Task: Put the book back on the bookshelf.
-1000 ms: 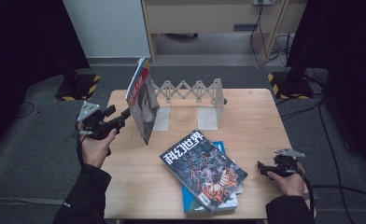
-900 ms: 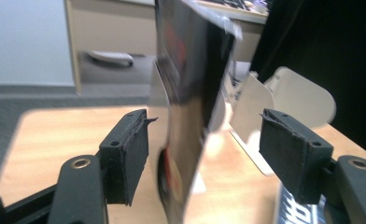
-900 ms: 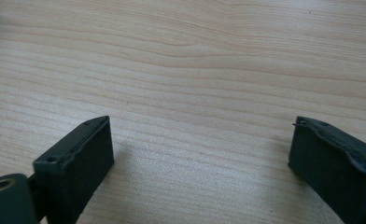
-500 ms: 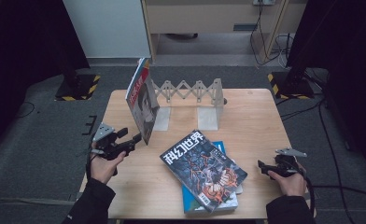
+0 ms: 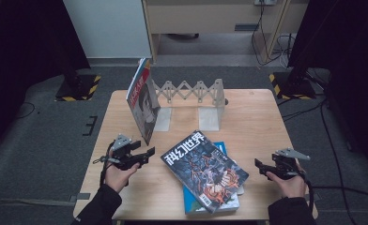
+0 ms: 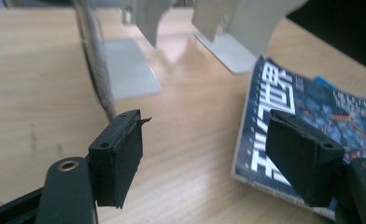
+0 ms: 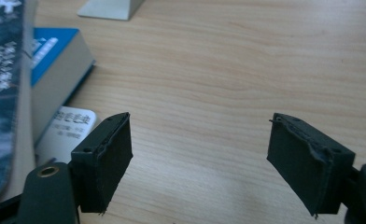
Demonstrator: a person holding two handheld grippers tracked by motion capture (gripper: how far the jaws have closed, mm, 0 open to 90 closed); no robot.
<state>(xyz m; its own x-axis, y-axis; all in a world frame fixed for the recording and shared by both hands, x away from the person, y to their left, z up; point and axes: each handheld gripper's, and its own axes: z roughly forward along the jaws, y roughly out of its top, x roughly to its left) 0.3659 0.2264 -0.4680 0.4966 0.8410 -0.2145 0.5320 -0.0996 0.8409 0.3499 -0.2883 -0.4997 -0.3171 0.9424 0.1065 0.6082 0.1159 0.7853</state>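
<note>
The left gripper (image 5: pixel 150 152) hangs low over the tabletop (image 5: pixel 257 117), just beside the near left corner of the top magazine (image 5: pixel 204 168). Its fingers (image 6: pixel 118 156) are spread and have just been opening, with bare wood between them; in the left gripper view 1 finger overlaps the magazine's cover edge (image 6: pixel 265 154), but contact cannot be told.

The magazine lies flat on a stack of 2 near the front middle of the tabletop, turned askew, with a blue book (image 5: pixel 198 202) under it. Another magazine (image 5: pixel 142 101) stands upright at the left end of the grey folding rack (image 5: pixel 191 91).

The right gripper (image 5: pixel 258 165) rests near the right edge, apart from the stack. Its fingers (image 7: pixel 104 161) are released and have just been closing, with bare wood between them; the blue book (image 7: pixel 55 51) lies to their left.
</note>
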